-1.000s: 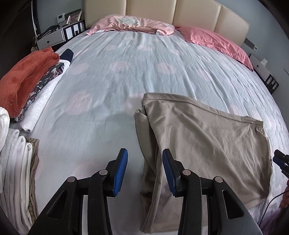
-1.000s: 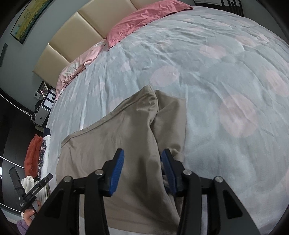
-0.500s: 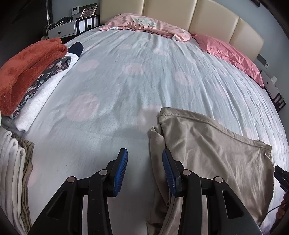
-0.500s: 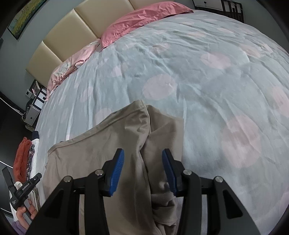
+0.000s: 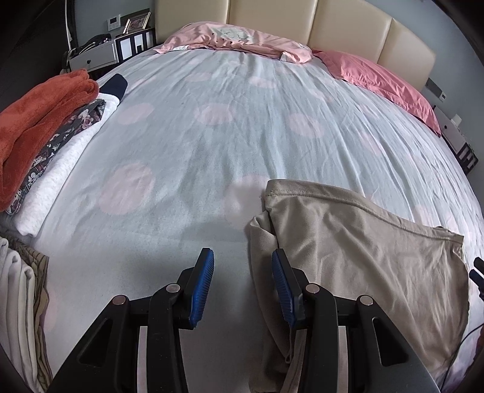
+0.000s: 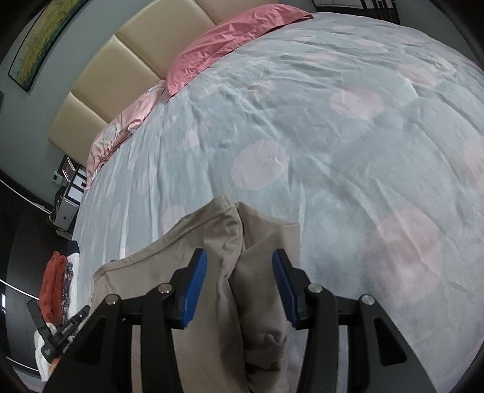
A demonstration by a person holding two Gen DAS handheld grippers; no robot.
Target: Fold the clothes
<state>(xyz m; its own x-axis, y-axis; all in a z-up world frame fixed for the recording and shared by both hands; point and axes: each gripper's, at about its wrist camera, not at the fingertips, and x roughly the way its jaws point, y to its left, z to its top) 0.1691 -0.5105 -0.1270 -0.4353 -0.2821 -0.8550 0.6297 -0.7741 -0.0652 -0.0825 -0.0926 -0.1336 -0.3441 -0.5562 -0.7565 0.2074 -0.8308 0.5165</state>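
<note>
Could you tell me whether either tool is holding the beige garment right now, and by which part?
Nothing is held. The left tool and right tool stand open above the beige garment.

the garment (image 5: 363, 257) lies on the bed (image 5: 227, 136), near and to the right in the left wrist view. a stack of folded clothes (image 5: 54, 145) sits on the bed's left edge, with another pile (image 5: 21, 302) nearer at the left. two pillows (image 5: 242, 39) lie at the far end against the headboard (image 5: 348, 27). a nightstand (image 5: 96, 54) stands far left of the bed. the left gripper (image 5: 242, 287) hovers just left of the garment's left edge; the right gripper (image 6: 239, 287) is over its right side, jaws opening with a fold between them.
</note>
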